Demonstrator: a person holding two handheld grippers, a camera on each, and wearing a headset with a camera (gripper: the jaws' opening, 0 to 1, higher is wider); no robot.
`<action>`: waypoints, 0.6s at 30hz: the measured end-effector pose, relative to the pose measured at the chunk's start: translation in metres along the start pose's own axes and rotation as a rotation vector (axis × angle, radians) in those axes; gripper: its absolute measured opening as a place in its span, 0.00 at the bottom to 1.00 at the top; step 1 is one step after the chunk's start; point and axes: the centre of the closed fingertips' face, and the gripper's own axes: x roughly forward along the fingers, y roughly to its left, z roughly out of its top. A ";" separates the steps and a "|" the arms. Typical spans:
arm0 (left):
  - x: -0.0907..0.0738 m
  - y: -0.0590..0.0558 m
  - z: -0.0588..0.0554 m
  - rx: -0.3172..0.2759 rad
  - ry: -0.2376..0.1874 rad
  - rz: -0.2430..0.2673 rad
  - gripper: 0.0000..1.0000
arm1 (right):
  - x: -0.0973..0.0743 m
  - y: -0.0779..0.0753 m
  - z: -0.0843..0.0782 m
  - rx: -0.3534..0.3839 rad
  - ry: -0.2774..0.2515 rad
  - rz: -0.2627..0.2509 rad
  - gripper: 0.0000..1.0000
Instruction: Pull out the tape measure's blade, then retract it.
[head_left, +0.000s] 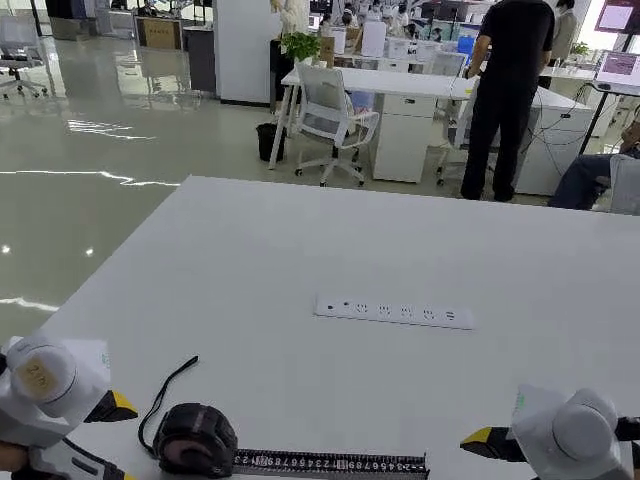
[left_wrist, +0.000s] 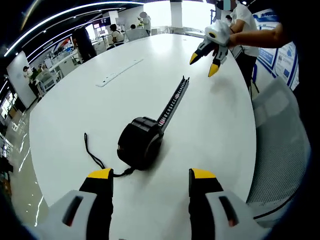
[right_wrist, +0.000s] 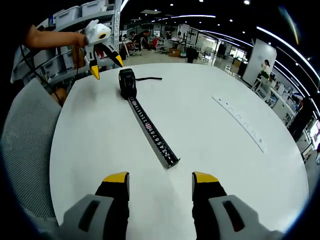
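Left gripper (left_wrist: 151, 175) and right gripper (right_wrist: 160, 177) flank tape measure (left_wrist: 140, 142), fingers (left_wrist: 100, 175) spread.

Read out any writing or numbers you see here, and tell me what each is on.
"2 3 4 5 6 7 8 9": scale digits on the tape measure blade; further digits too small.
Round sticker on the left gripper: blurred, unreadable.
Background screen: too small to read.
Power strip: no readable marking.

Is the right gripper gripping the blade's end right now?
No: the right gripper is open, short of the blade's end, which lies free on the table.
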 end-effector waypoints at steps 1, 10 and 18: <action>-0.001 -0.002 0.000 -0.011 -0.006 0.008 0.60 | -0.001 0.002 -0.001 0.005 0.004 -0.006 0.51; -0.012 -0.016 -0.002 -0.084 -0.042 0.051 0.65 | -0.012 0.015 0.002 0.067 -0.024 -0.049 0.59; -0.024 -0.023 0.004 -0.165 -0.098 0.117 0.71 | -0.024 0.021 0.009 0.133 -0.066 -0.107 0.67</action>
